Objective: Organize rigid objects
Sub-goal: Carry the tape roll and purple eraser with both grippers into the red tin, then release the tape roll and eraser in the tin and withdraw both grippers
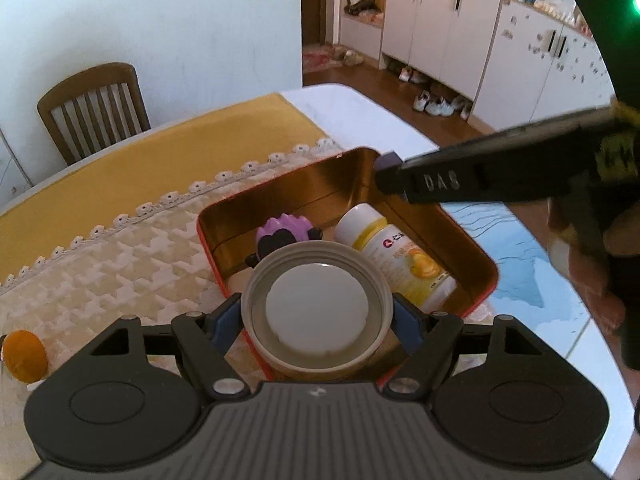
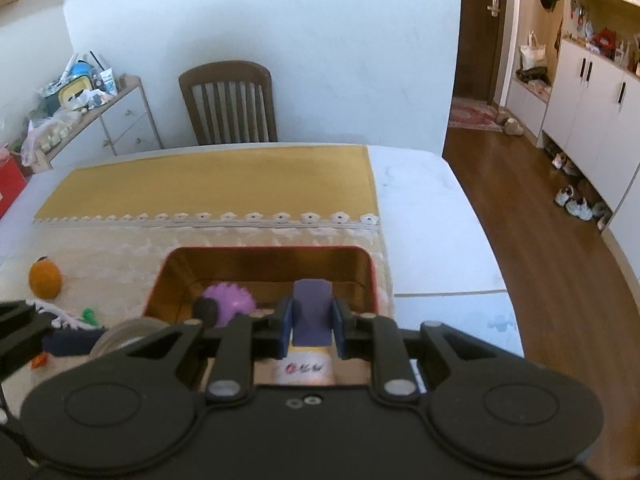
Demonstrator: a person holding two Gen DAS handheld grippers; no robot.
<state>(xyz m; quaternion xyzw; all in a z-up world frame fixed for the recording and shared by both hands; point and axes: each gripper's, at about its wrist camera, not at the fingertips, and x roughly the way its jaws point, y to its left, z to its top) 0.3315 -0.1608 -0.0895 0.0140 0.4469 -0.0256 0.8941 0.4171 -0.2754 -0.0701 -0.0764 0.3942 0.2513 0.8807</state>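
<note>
A red tin box [image 1: 476, 248] with a gold inside stands on the cream mat. It holds a purple spiky toy [image 1: 282, 234] and a white bottle with a yellow label [image 1: 400, 258]. My left gripper [image 1: 318, 320] is shut on a round jar with a white lid [image 1: 318, 304], held over the box's near edge. My right gripper [image 2: 312, 320] is shut on a small purple block [image 2: 312, 310] above the box [image 2: 172, 268]; the toy [image 2: 228, 300] and the bottle [image 2: 304, 368] show below it. The right gripper's finger also shows in the left wrist view [image 1: 460, 178].
An orange round toy [image 2: 45, 278] lies on the mat left of the box, with small green and white bits [image 2: 80, 318] near it. A yellow runner [image 2: 212, 184] covers the far table. A wooden chair [image 2: 230, 104] stands behind. The table's right edge [image 2: 484, 216] drops to the floor.
</note>
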